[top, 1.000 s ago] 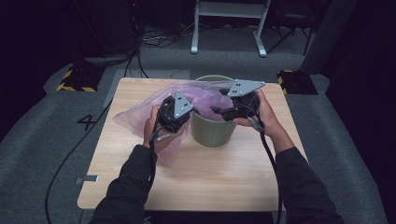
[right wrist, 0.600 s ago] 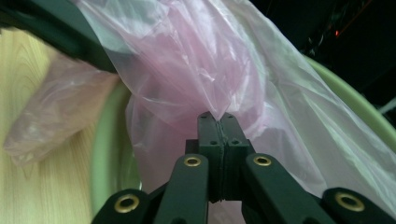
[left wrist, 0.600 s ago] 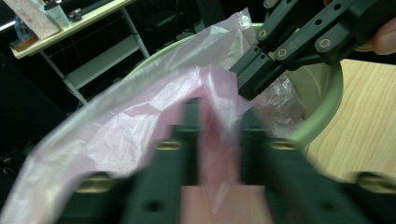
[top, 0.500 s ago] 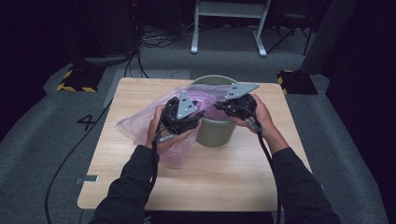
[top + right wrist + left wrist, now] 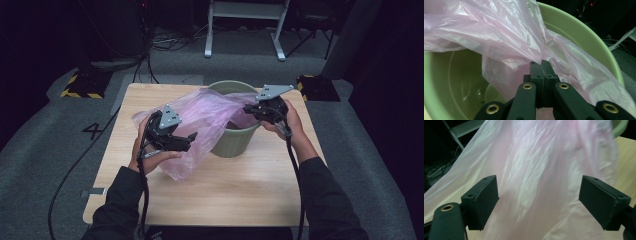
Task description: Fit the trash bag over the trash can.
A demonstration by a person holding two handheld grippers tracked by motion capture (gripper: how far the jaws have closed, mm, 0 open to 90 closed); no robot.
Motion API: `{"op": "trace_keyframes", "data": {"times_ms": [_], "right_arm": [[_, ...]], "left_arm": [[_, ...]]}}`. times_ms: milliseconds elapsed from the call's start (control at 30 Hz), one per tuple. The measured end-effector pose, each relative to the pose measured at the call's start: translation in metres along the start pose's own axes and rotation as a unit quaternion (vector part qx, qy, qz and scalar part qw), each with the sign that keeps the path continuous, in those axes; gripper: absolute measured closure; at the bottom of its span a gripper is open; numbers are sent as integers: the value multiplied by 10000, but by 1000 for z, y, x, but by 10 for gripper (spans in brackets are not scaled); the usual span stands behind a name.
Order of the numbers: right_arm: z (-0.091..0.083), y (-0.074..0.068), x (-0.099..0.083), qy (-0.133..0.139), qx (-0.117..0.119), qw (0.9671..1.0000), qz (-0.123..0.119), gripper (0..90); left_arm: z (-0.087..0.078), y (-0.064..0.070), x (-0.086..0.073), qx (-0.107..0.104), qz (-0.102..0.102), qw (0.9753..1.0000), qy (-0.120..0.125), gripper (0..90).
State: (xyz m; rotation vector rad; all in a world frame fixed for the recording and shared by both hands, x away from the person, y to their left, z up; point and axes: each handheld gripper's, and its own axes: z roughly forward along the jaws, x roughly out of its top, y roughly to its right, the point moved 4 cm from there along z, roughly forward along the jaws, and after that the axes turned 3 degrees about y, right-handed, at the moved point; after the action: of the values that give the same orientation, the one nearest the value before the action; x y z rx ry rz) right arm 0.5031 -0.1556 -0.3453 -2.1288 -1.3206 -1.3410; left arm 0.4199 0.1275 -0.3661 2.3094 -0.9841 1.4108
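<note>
The right claw [image 5: 541, 63] pinches the pink bag [image 5: 210, 117] over the green bin [image 5: 235, 142] near the bench's [image 5: 240, 195] far edge; the left claw [image 5: 539, 202] gapes wide beside it.

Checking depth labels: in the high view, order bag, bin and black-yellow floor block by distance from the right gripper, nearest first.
1. Pink bag: clamped in the right gripper, over the bin's rim.
2. Green bin: just left of and below it, on the table.
3. Black-yellow floor block: far left, off the table.
</note>
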Motion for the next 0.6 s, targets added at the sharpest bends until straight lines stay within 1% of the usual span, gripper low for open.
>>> {"op": "trace_keyframes", "data": {"times_ms": [33, 67, 100, 133, 167, 200, 233, 267, 300, 367, 400, 467, 500, 567, 600], "right_arm": [[-1, 1, -1, 16, 18, 10000, -5, 900], [-3, 2, -1, 24, 48, 10000, -6, 900], [-4, 4, -2, 37, 47, 10000, 0, 900], [-6, 5, -2, 74, 75, 9999, 21, 900], [-6, 5, -2, 105, 107, 9999, 49, 900], [-7, 6, -2, 98, 101, 9999, 49, 895], [-7, 7, -3, 89, 91, 9999, 46, 888], [-7, 7, -3, 87, 84, 9999, 72, 880], [-6, 7, -3, 88, 98, 9999, 95, 870], [-5, 6, -4, 60, 67, 9999, 96, 840], [-4, 6, -4, 46, 70, 9999, 104, 819], [-3, 4, -5, 19, 64, 9999, 80, 797], [-3, 3, -6, 27, 71, 10000, 61, 746], [-4, 2, -6, 36, 31, 10000, 23, 549], [-4, 2, -6, 15, -6, 10000, 27, 471]], "left_arm": [[4, -2, -2, -58, -16, 10000, -52, 161], [7, -3, -3, -92, -9, 9999, -87, 196], [10, -2, -3, -139, 1, 9998, -112, 276], [13, -1, -3, -187, 67, 9997, -107, 341], [15, 1, -2, -218, 163, 9996, -98, 435], [17, 3, -2, -242, 268, 9993, -110, 570], [19, 4, -1, -167, 376, 9990, -154, 632], [20, 6, 1, -111, 442, 9989, -147, 693], [21, 7, 2, -118, 477, 9987, -115, 754], [20, 9, 5, -145, 531, 9985, -37, 840], [20, 9, 6, -122, 565, 9983, 18, 881], [18, 9, 9, -125, 577, 9982, 95, 897], [17, 9, 10, -128, 582, 9981, 127, 897], [16, 9, 11, -108, 593, 9980, 169, 898], [15, 9, 11, -100, 584, 9980, 206, 898]]}}
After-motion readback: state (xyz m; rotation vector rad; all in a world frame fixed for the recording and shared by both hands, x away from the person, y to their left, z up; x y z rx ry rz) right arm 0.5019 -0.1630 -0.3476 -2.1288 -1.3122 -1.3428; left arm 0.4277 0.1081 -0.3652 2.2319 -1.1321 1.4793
